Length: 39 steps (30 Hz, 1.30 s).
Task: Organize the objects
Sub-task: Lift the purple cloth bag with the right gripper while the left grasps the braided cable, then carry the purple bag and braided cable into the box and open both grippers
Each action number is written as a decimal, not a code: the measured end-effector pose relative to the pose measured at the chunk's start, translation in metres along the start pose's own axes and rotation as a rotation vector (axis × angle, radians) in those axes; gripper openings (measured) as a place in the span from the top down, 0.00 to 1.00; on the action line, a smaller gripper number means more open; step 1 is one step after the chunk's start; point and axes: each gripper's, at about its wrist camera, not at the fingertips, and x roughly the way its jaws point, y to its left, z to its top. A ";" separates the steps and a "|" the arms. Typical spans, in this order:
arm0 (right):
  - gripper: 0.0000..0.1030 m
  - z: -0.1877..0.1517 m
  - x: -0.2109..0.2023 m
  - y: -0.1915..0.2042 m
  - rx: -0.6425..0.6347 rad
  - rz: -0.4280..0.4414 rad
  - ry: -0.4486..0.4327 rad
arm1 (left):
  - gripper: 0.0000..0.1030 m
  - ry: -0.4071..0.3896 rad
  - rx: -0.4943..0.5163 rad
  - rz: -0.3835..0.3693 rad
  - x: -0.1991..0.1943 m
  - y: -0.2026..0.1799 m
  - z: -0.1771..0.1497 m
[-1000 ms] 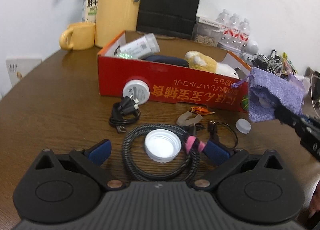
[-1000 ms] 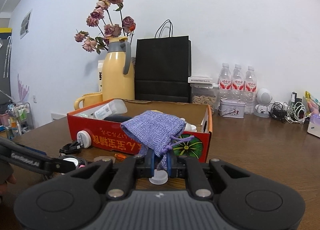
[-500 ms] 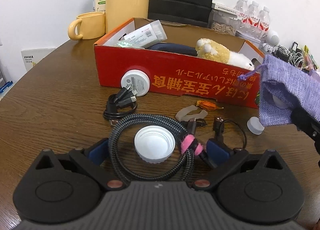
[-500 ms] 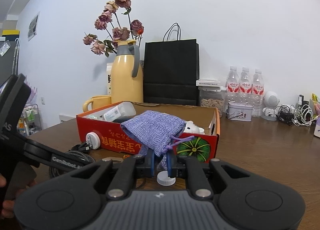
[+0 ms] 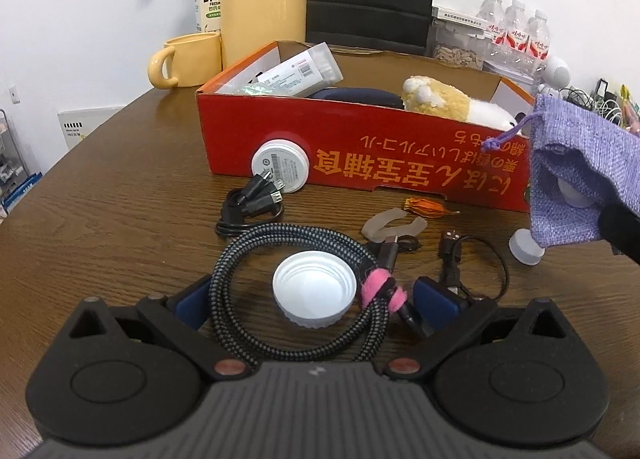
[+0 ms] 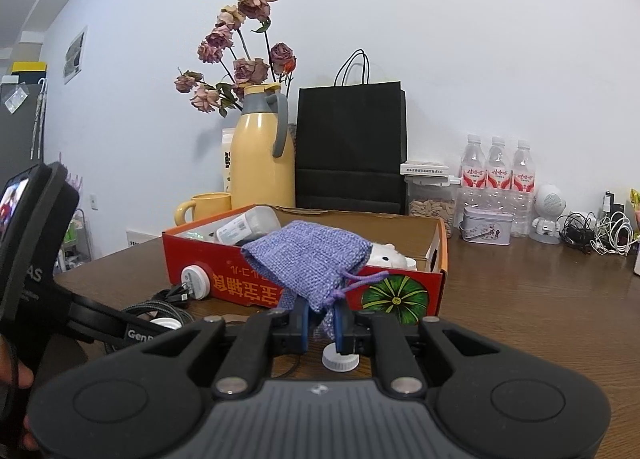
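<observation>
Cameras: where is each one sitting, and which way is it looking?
Left wrist view: sits on the left hand-held gripper, tilted down at the table; its open fingers flank the braided cable coiled around a white lid.
Right wrist view: sits on the right hand-held gripper, looking almost level toward the wall; it pinches the purple pouch. The person's hand shows at the left edge.
Both show: the red box, the pouch, the yellow jug and the small white cap.

Left gripper (image 5: pixel 314 301) angled down, fingers spread wide; right gripper (image 6: pixel 320 321) near level, fingers apparently pinched shut.
</observation>
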 end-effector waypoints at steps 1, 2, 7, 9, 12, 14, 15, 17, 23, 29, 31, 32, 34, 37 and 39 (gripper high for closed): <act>0.90 0.000 0.000 0.000 0.000 0.000 0.000 | 0.00 0.008 0.002 -0.001 0.000 0.000 0.001; 0.90 0.000 0.000 0.000 0.000 0.000 0.001 | 0.00 0.014 0.002 -0.003 0.000 0.000 0.001; 0.90 0.000 0.000 0.000 0.000 0.001 0.002 | 0.07 -0.007 0.001 -0.038 -0.008 0.004 -0.003; 0.90 0.000 0.000 0.000 0.000 0.001 0.003 | 0.08 -0.011 -0.002 -0.054 -0.010 0.007 -0.003; 0.90 0.000 0.000 0.001 0.000 0.000 0.006 | 0.09 -0.017 0.005 -0.056 -0.013 0.009 -0.005; 0.90 0.000 0.000 0.001 0.000 -0.002 0.008 | 0.10 -0.023 0.005 -0.062 -0.016 0.010 -0.005; 0.90 0.000 0.000 0.001 -0.001 -0.003 0.009 | 0.10 -0.027 0.005 -0.064 -0.017 0.011 -0.005; 0.90 0.000 0.000 0.001 -0.001 -0.004 0.013 | 0.10 -0.040 0.006 -0.070 -0.021 0.013 -0.004; 0.90 0.000 0.001 -0.001 -0.002 -0.008 0.015 | 0.10 -0.072 0.008 -0.094 -0.032 0.016 0.001; 0.90 0.002 0.003 0.003 -0.020 -0.014 0.008 | 0.10 -0.135 0.020 -0.128 -0.049 0.017 0.020; 0.90 0.006 0.004 0.003 -0.022 -0.008 0.000 | 0.10 -0.162 0.019 -0.141 -0.053 0.016 0.031; 0.90 0.009 0.004 0.003 -0.021 -0.005 -0.005 | 0.10 -0.174 0.016 -0.150 -0.054 0.015 0.037; 0.90 0.018 0.008 0.003 -0.024 -0.001 -0.012 | 0.10 -0.204 0.013 -0.166 -0.057 0.014 0.051; 0.90 0.036 0.017 0.003 -0.051 -0.011 -0.034 | 0.10 -0.248 0.010 -0.184 -0.057 0.009 0.073; 0.90 0.049 0.029 0.002 -0.073 -0.028 -0.048 | 0.10 -0.271 0.007 -0.194 -0.052 0.005 0.089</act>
